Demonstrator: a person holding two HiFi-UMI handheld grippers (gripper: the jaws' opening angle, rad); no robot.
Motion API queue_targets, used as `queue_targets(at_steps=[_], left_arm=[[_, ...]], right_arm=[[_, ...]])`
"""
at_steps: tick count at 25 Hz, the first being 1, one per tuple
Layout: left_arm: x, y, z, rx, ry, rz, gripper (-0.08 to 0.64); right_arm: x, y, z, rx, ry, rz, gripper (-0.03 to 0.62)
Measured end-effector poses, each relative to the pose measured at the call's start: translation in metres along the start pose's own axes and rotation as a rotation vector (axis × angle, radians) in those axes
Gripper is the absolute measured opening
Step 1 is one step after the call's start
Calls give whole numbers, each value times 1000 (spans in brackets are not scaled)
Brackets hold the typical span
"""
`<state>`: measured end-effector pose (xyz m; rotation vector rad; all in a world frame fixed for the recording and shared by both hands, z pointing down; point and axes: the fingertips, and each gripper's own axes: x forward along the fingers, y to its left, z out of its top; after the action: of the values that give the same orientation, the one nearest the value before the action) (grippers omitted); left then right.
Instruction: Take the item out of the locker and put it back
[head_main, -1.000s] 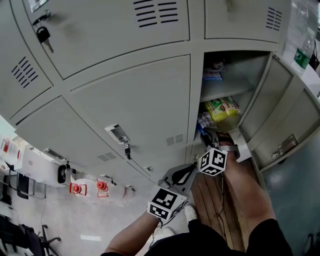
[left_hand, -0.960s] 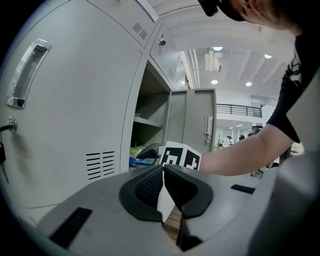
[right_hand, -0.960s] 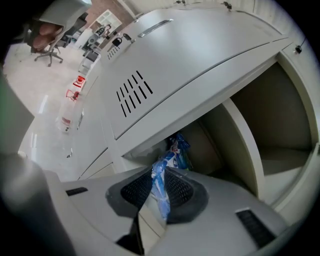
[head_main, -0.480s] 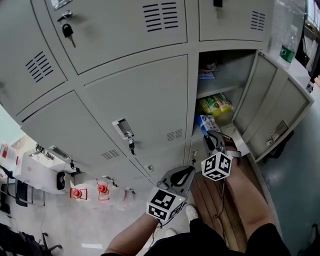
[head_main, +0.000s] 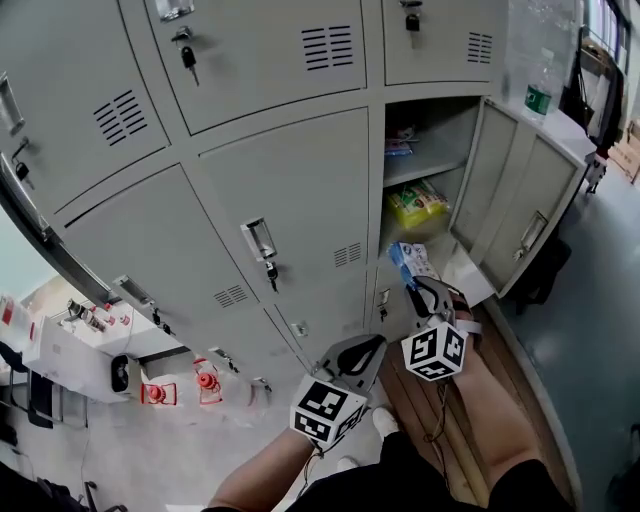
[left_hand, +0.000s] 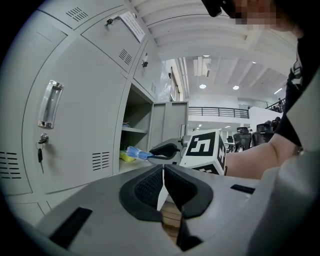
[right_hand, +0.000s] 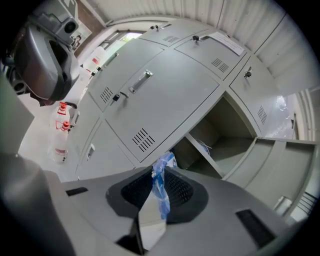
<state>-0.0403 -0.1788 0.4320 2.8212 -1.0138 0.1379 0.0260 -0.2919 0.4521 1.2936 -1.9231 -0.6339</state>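
**Clerk:** Item one, the largest: bank of grey lockers, every door shut but one.

**Checker:** And that one?

**Clerk:** Item two: open locker. Its door is swung wide to the right. A shelf divides it into an upper and a lower compartment.

**Checker:** Contents?

**Clerk:** In the lower compartment, one yellow packet, lying flat. In the upper, small packets, too small in the head view to identify.

**Checker:** Grippers?

**Clerk:** Item three: left gripper, held low in front of the shut lockers. Its pads are pressed together with nothing between them. Item four: right gripper, just outside the mouth of the open locker. Its jaws are clamped on the last entry.

**Checker:** Which is?

**Clerk:** Item five, the smallest: blue-and-white packet. It is outside the locker, in front of the lower compartment, and touches nothing but the pads. The jaws pinch it along one edge, and its crumpled top stands above them.

**Checker:** Handling notes?

**Clerk:** A judgement only: it is light, soft film, likely slick and inclined to crinkle. It sags where it is not gripped. The flat sealed edge is the best place to hold it, as it is held now. A grip across the belly might crush the contents, or the packet might slide out.
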Motion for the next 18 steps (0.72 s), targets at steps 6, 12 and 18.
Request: queue_targets(at_steps=[6,12,18], left_arm=[[-33,-26,-12,1,9,-43,22],[-50,-50,-23,-14,18,-72,22],[-57,-70,-26,0,17,-77,21]], right_arm=[[-53,25,12,49,2,-26,124],[-99,38,18,107,-3,-39,123],[-132,43,16,161,-15,-42,123]])
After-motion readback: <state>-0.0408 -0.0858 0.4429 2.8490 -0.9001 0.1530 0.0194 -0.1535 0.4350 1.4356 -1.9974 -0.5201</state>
